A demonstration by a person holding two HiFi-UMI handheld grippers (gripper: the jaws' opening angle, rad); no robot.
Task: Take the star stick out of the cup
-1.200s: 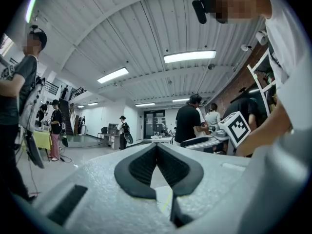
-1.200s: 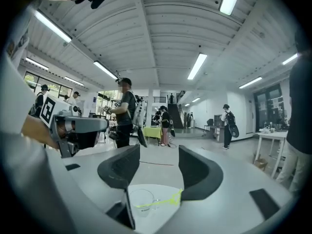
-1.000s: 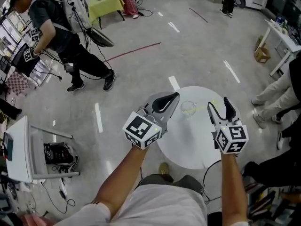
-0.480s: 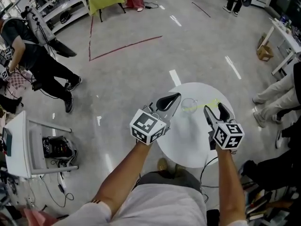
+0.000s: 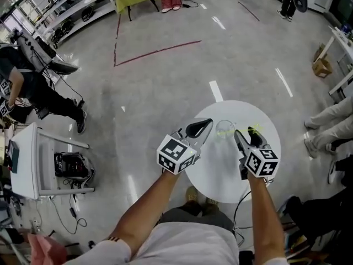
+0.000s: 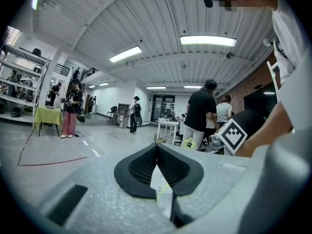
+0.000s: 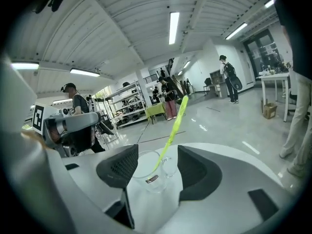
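Your right gripper [image 7: 157,156] is spread, with the cup [image 7: 148,173] framed in its gap and clear of both pads. The stick [image 7: 174,126] stands in the cup, leaning far-right over the rim. Your left gripper [image 6: 156,149] is pressed together over the table's [image 5: 220,175] left edge. The cup sits in the far half, with bare top nearer you.

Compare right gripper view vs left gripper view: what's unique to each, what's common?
Right gripper view only: the right gripper with its tongs open, framing the cup, and the star stick seen as a long shaft leaning out of the cup. Left gripper view only: the left gripper with its tongs shut at the tips, and the star head face-on, left of the right gripper's marker cube. Both: the clear cup with the green stick in it.
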